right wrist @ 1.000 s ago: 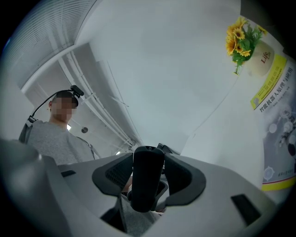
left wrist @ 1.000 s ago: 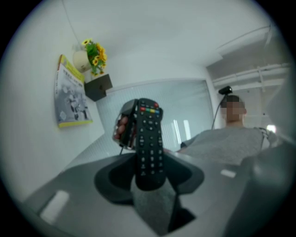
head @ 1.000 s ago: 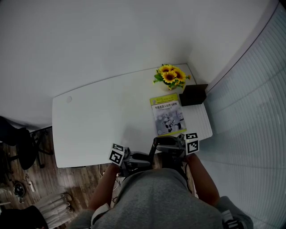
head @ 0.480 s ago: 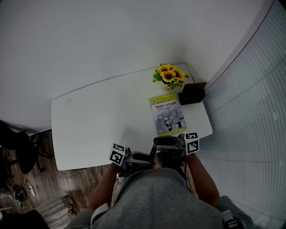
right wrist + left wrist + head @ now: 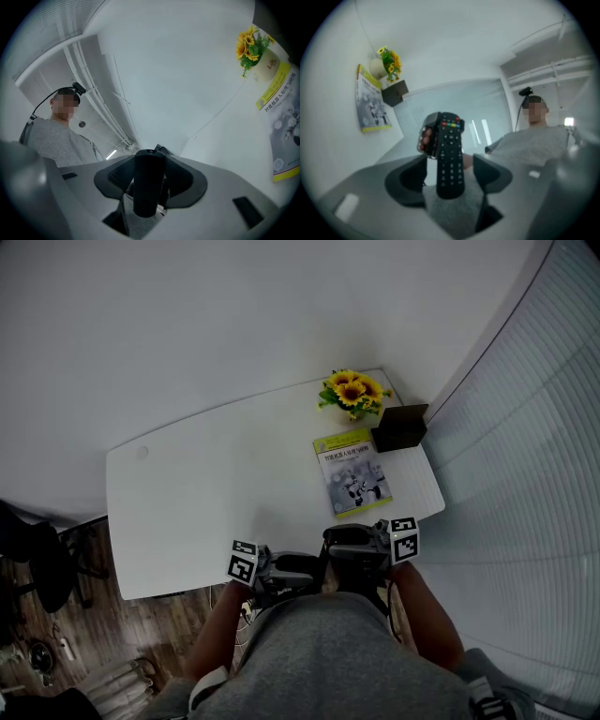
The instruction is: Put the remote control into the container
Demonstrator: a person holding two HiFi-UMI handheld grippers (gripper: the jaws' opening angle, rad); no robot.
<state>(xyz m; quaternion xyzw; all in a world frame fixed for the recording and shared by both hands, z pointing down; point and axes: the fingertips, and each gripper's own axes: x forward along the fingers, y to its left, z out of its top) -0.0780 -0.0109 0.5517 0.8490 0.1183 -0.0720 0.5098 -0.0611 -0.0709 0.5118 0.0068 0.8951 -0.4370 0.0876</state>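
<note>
Along the right edge of the white tabletop (image 5: 216,484) lies a yellow-edged book (image 5: 352,474). Just beyond it stands the dark, box-shaped container (image 5: 401,428), beside a pot of sunflowers (image 5: 352,393) in the far right corner. Off the near edge, against the person's grey top, the right gripper (image 5: 150,176) has its fingers (image 5: 183,180) clamped on one end of the black remote control (image 5: 450,159). The left gripper (image 5: 450,177) has its fingers (image 5: 410,176) opening, and the remote stands between them untouched.
</note>
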